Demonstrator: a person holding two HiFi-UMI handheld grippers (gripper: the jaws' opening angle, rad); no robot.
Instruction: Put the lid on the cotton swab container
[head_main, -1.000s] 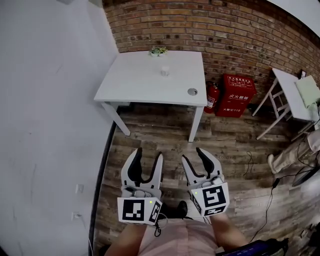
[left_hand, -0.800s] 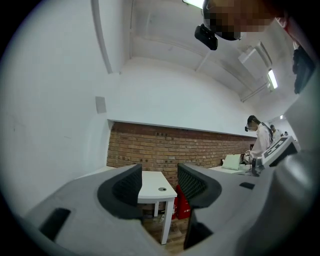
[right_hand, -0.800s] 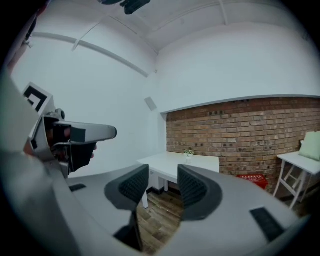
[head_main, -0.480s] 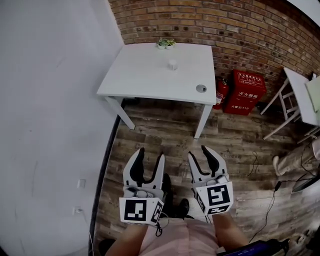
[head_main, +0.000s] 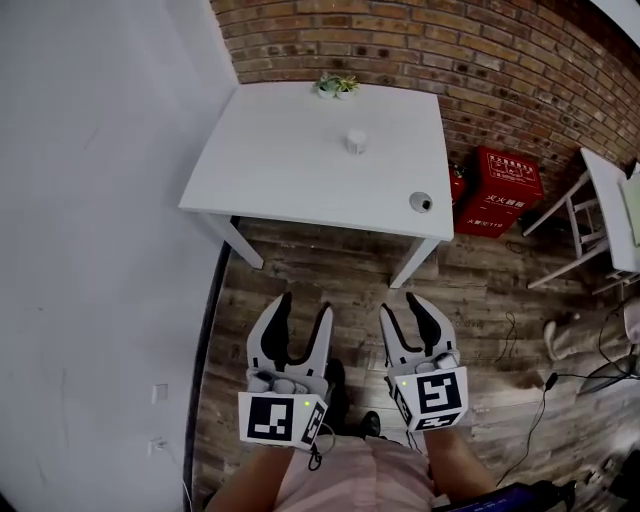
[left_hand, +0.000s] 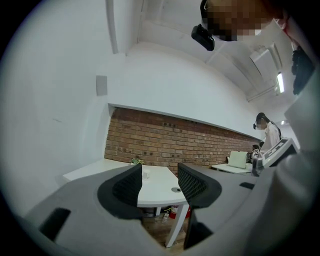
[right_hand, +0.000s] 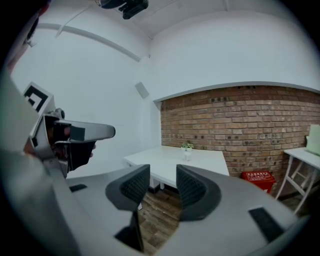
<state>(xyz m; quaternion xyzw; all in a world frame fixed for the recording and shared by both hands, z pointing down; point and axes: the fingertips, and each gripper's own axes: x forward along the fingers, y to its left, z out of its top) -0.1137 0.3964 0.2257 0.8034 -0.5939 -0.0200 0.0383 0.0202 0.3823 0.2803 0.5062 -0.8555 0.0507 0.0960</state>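
White dominates your head view: the white rectangular table (head_main: 290, 170) stands against the red brick wall (head_main: 420, 40), well ahead of you. On it, the small white cylindrical cotton swab container (head_main: 356, 141) stands upright near the middle. The small round grey lid (head_main: 421, 201) lies apart from it, close to the right front corner. A small green potted plant (head_main: 336, 85) sits at the far edge, and a red box (head_main: 505, 180) stands on the brown wooden plank floor (head_main: 330, 270) to the table's right. Your left claw (head_main: 304, 304) and right claw (head_main: 400, 304) hang side by side over the floor, short of the table.

In your left gripper view, the left claw (left_hand: 159, 177) has its jaws apart with nothing between them. The container (left_hand: 146, 173) and lid (left_hand: 176, 190) show far off through the gap.

In your right gripper view, the right claw (right_hand: 159, 182) has just been closing a little, yet its jaws stand apart and empty. The container (right_hand: 187, 156) stands far off, just in front of the plant (right_hand: 187, 146).
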